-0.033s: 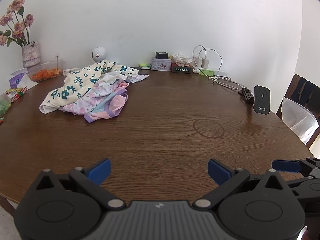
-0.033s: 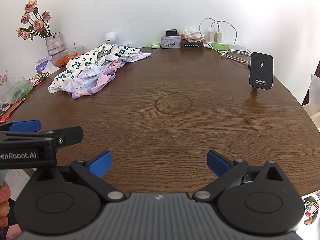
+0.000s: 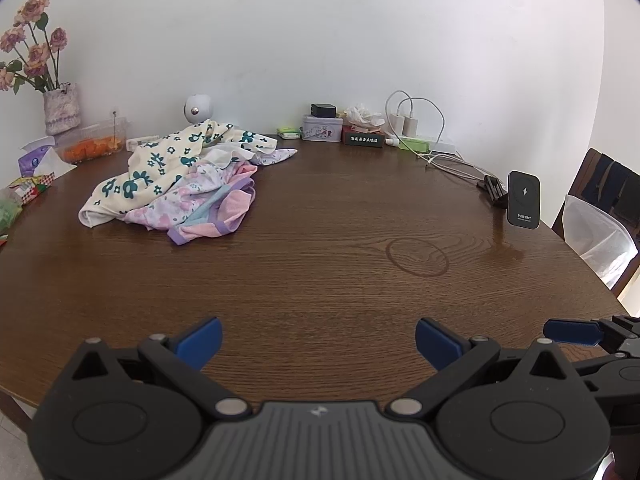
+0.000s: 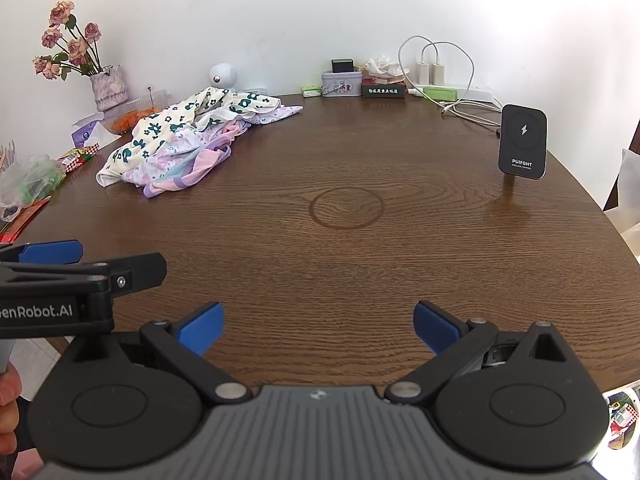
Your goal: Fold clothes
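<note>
- Left gripper and right gripper, black with blue pads, hang side by side over the near edge of the round dark wooden table, both with jaws spread wide and nothing between them.
- The crumpled heap of floral cream and pink-lilac clothes lies near the table's far left edge.
- Bare wood separates them.
- A black upright wireless charger stands at the right edge; white cables and a small printed tin box line the far edge.

You are facing a glossy dark wood-grain table, soft printed cloth garments lying crumpled, matt black plastic wireless charger standing, blue gripper pads looking smooth.
</note>
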Demonstrator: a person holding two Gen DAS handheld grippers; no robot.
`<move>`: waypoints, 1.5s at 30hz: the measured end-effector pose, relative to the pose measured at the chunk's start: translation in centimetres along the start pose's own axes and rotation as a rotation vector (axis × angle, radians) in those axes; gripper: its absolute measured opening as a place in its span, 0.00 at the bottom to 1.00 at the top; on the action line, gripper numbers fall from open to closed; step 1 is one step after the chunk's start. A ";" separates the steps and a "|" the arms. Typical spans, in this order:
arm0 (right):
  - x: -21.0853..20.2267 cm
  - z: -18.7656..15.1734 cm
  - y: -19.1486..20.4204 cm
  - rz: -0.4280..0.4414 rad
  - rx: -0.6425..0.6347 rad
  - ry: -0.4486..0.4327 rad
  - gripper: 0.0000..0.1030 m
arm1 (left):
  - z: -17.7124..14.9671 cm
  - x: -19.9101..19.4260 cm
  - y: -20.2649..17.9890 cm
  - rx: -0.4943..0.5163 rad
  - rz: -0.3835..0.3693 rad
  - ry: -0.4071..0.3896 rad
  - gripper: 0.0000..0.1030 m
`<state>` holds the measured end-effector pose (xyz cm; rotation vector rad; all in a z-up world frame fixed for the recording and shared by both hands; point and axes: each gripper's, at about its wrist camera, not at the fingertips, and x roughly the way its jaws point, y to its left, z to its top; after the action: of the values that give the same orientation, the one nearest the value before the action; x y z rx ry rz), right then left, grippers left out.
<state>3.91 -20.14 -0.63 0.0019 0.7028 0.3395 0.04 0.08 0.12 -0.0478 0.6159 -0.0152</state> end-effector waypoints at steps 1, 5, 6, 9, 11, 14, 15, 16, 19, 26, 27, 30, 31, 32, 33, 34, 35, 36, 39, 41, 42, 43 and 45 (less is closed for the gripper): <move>0.0 0.0 0.0 0.000 0.000 0.000 1.00 | 0.1 0.0 0.0 -0.003 -0.001 0.001 1.00; 0.0 -0.1 -0.1 0.002 0.001 -0.002 1.00 | 0.1 -0.2 0.0 -0.003 -0.003 -0.003 1.00; 0.0 -0.1 -0.2 0.002 0.001 -0.002 1.00 | 0.0 -0.1 0.0 -0.005 -0.005 -0.002 1.00; 0.0 -0.2 -0.3 0.003 0.001 -0.003 1.00 | -0.2 0.2 -0.1 -0.005 -0.005 -0.003 1.00; -0.1 -0.1 -0.3 0.003 0.000 -0.004 1.00 | -0.3 0.1 -0.4 -0.003 -0.002 -0.006 1.00; 0.0 -0.1 -0.1 0.000 -0.001 -0.003 1.00 | -0.2 0.0 -0.2 -0.005 -0.004 0.000 1.00; 0.0 -0.1 -0.1 -0.001 -0.001 -0.004 1.00 | -0.2 0.0 -0.2 -0.005 -0.004 0.000 1.00; 0.0 -0.1 -0.2 -0.001 -0.001 -0.003 1.00 | -0.2 0.0 -0.2 -0.005 -0.004 0.000 1.00; -0.1 -0.1 -0.2 0.001 -0.001 -0.005 1.00 | -0.2 0.0 -0.2 -0.005 -0.004 0.000 1.00; -0.2 -0.1 -0.1 -0.001 -0.002 -0.005 1.00 | -0.2 -0.1 -0.2 -0.005 -0.005 -0.001 1.00; -0.2 0.0 -0.1 -0.001 -0.002 -0.006 1.00 | -0.2 -0.1 -0.2 -0.004 -0.005 -0.001 1.00; -0.2 0.0 -0.1 -0.001 -0.003 -0.007 1.00 | -0.1 -0.1 -0.2 -0.003 -0.005 -0.002 1.00; -0.2 0.0 -0.1 -0.001 -0.003 -0.007 1.00 | -0.1 -0.2 -0.2 -0.004 -0.005 -0.003 1.00; -0.2 0.0 -0.1 -0.001 -0.003 -0.007 1.00 | -0.1 -0.2 -0.1 -0.004 -0.006 -0.003 1.00; -0.2 0.0 0.0 -0.001 -0.004 -0.008 1.00 | -0.1 -0.2 -0.1 -0.005 -0.006 -0.003 1.00; -0.3 0.0 0.0 0.000 -0.004 -0.008 1.00 | 0.0 -0.2 -0.1 -0.006 -0.005 -0.004 1.00; -0.3 0.0 0.1 0.000 -0.004 -0.009 1.00 | 0.0 -0.3 -0.1 -0.006 -0.005 -0.005 1.00; -0.3 0.1 0.1 0.001 -0.003 -0.009 1.00 | 0.0 -0.3 -0.2 -0.007 -0.005 -0.008 1.00; -0.4 0.2 0.1 -0.002 -0.006 -0.013 1.00 | 0.0 -0.3 -0.1 -0.011 -0.007 -0.010 1.00; -0.4 0.1 0.1 -0.004 -0.006 -0.011 1.00 | -0.1 -0.2 -0.1 -0.011 -0.007 -0.004 1.00; -0.3 0.0 0.1 -0.002 -0.003 -0.006 1.00 | -0.1 -0.1 -0.1 -0.010 -0.006 0.000 1.00; -0.2 0.0 0.1 0.000 0.000 -0.003 1.00 | -0.2 -0.1 -0.1 -0.009 -0.005 0.005 1.00; -0.1 -0.2 0.1 0.003 0.002 0.002 1.00 | -0.2 0.0 -0.1 -0.008 -0.005 0.008 1.00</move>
<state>3.71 -20.14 -0.68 0.0047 0.7051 0.3415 -0.09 -0.02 -0.09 -0.0571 0.6237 -0.0174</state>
